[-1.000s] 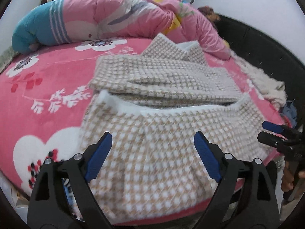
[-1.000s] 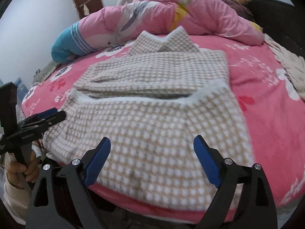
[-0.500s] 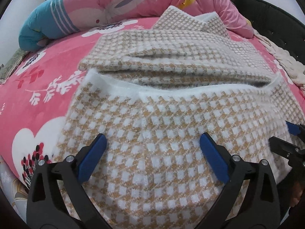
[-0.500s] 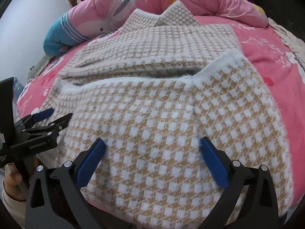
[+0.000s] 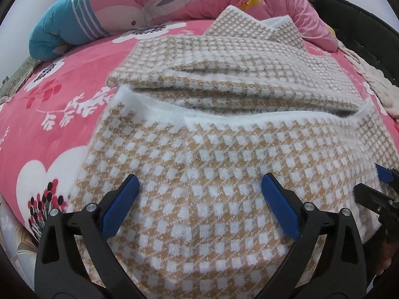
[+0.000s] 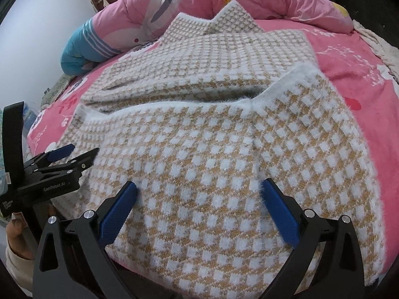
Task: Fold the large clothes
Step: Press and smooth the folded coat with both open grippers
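Beneath both spread-wide claws, left claw (image 5: 198,184) and right claw (image 6: 198,190), having just finished opening, the checked sweater (image 5: 224,149) lies partly folded on the bed (image 5: 62,114); next, I judge, each must pinch the near hem.

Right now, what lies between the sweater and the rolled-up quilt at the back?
Only a strip of pink flowered bedsheet, nothing on it; the sweater and the quilt look apart on the left, shown best in the left wrist view.
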Demonstrator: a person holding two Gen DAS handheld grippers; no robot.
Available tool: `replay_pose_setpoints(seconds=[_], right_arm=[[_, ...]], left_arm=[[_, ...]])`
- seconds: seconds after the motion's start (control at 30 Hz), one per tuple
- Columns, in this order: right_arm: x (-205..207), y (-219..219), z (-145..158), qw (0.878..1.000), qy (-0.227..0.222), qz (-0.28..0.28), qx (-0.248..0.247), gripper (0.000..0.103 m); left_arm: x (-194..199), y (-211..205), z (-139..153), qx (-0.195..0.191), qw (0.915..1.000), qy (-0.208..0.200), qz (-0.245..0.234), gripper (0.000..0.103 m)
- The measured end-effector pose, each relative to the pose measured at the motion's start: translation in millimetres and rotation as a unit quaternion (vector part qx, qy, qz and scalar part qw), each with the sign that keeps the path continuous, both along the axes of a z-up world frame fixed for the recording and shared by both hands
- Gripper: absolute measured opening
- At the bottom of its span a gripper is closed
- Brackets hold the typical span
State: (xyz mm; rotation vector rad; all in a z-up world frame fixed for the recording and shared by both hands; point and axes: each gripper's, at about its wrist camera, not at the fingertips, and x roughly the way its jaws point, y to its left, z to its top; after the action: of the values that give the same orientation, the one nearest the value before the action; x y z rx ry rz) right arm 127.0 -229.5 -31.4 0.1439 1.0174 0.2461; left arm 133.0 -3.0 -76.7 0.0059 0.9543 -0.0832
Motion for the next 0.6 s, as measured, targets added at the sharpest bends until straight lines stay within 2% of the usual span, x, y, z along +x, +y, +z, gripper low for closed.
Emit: replay_pose_setpoints(seconds=[0.23, 0.6], right_arm=[[-1.0, 0.2, 0.8, 1.0, 0.004, -0.001, 0.0, 0.097], [2.6, 0.3, -0.3, 1.0, 0.012, 0.003, -0.002, 0.097]], left_arm=[[1.7, -1.1, 0.0, 0.002, 1.0, 0.008, 0.005, 0.095], [-1.7, -1.5, -0.8, 0.007, 0.9999, -0.003, 0.007, 0.095]])
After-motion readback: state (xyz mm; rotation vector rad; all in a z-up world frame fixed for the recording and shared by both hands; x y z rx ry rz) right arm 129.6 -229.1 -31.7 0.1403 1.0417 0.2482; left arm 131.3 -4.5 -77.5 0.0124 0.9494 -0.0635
